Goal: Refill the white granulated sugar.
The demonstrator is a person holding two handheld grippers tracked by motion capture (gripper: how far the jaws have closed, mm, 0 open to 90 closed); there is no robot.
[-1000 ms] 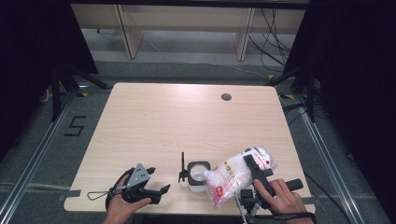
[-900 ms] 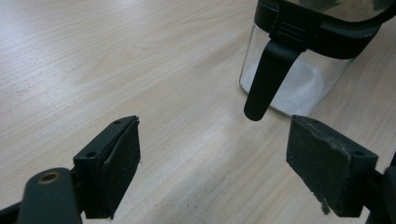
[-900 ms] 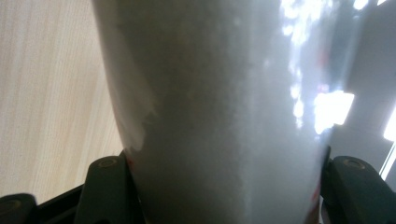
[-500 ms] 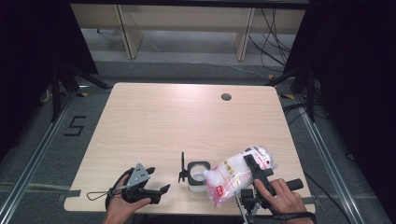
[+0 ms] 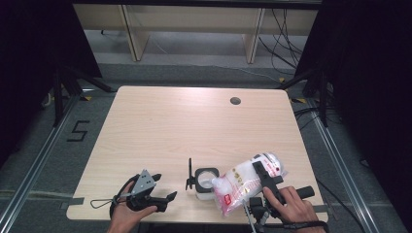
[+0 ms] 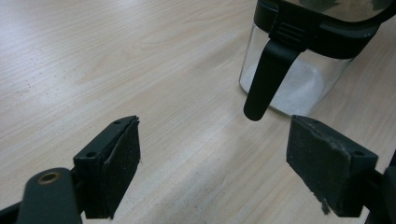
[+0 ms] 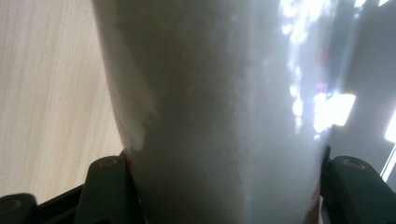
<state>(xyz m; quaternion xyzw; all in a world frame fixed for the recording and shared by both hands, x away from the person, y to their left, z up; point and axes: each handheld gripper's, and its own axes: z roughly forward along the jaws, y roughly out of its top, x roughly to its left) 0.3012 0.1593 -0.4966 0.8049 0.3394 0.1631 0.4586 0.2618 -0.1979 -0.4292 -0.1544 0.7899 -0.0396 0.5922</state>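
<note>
2 tongs: right tongs [image 5: 266,175] grasping a glossy white-grained bag [image 5: 243,182], left tongs [image 5: 163,187] released.

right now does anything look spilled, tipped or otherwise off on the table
Nothing looks spilled. The clear plastic bag of white granules is held tilted in the right tongs, its corner over the open glass jar with the black rim. The jar's lid stands up. The left tongs are open and empty.

Table [image 5: 194,126] evenly lit, surroundings dark; glare patches on bag [image 7: 224,116], close-up soft, unfocused
</note>
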